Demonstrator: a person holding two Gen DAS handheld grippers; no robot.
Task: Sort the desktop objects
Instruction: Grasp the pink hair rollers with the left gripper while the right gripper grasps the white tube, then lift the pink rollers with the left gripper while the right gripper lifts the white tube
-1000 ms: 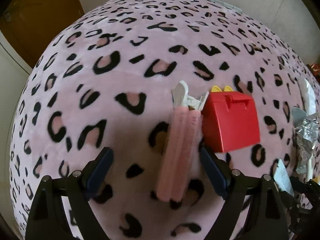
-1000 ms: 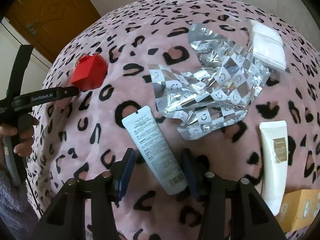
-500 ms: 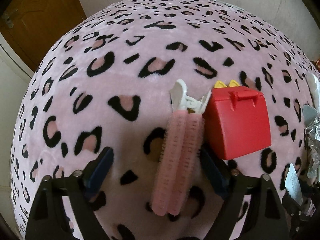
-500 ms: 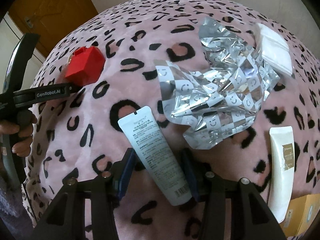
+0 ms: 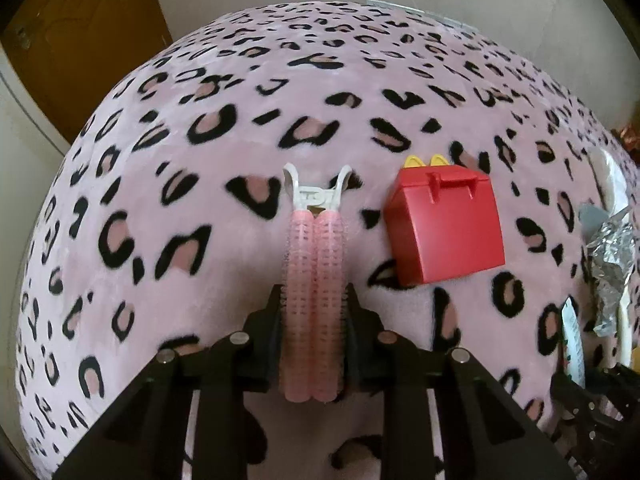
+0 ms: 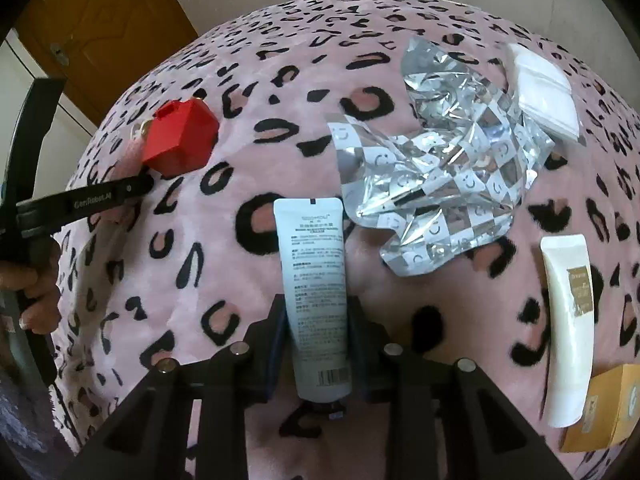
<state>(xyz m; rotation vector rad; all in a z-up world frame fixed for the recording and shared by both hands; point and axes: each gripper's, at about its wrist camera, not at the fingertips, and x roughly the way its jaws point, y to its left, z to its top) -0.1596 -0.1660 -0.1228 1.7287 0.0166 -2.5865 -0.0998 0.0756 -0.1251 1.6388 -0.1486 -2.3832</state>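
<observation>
My left gripper is shut on a pink hair-roller clip with a white handle, which lies lengthwise between the fingers on the leopard-print blanket. A red house-shaped box sits just right of the clip, apart from it. In the right wrist view my right gripper is shut on a pale blue tube that points away from me. The red box and the left gripper's arm show at the left there.
Crumpled silver checkered foil lies beyond the blue tube, with a white pouch behind it. A cream tube and an orange carton sit at the right. A hand holds the left tool. A wooden door stands behind.
Both grippers have closed: the left one on the pink roller clip, the right one on the blue tube. Each object now lies straight between its fingers, and the clip stands clear of the red box.
</observation>
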